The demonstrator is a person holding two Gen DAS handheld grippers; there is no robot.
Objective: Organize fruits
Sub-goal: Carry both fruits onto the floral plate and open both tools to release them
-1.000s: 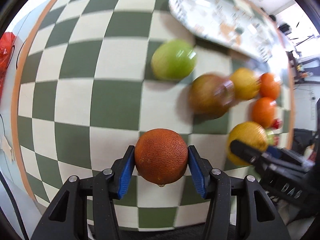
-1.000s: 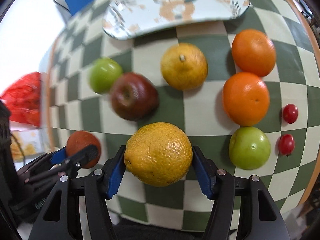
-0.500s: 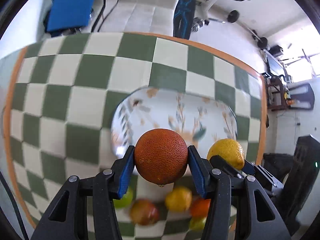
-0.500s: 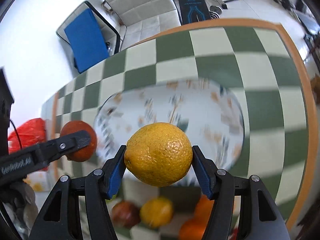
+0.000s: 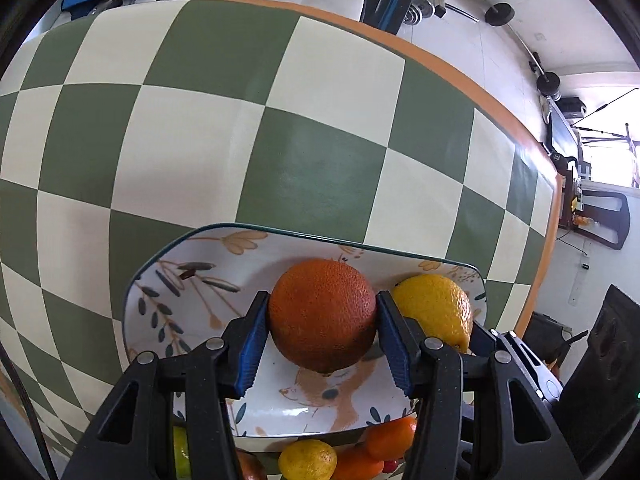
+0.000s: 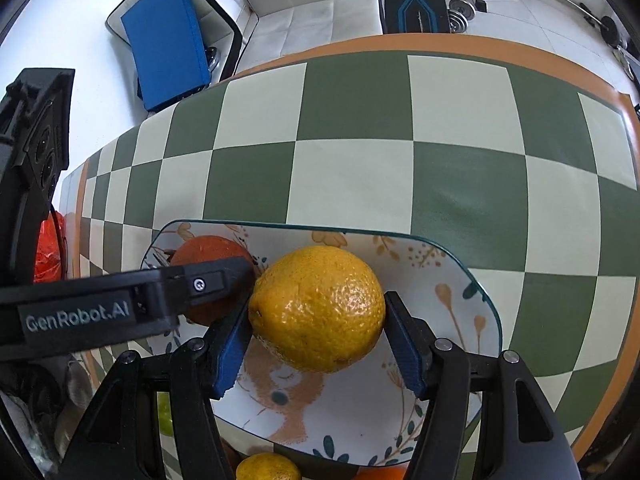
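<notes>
My left gripper (image 5: pixel 322 332) is shut on a dark red-orange orange (image 5: pixel 322 314), held over the patterned plate (image 5: pixel 172 292). My right gripper (image 6: pixel 316 336) is shut on a yellow-orange citrus (image 6: pixel 318 308) over the same plate (image 6: pixel 452 304). In the left wrist view the yellow citrus (image 5: pixel 434 308) sits just right of the dark orange. In the right wrist view the dark orange (image 6: pixel 200 252) shows behind the left gripper's black finger (image 6: pixel 200 284). Whether either fruit touches the plate is unclear.
Below the plate's near edge lie more fruits: a small yellow one (image 5: pixel 308 460), oranges (image 5: pixel 384 438) and a green apple (image 6: pixel 164 412). The green-and-cream chequered tablecloth (image 5: pixel 312 176) stretches beyond the plate to the orange border (image 6: pixel 440 44). A red bag (image 6: pixel 48 256) lies at the left.
Both grippers have carried their fruits forward from the loose pile to over the plate and lowered toward it. The plate now fills the lower part of both views.
</notes>
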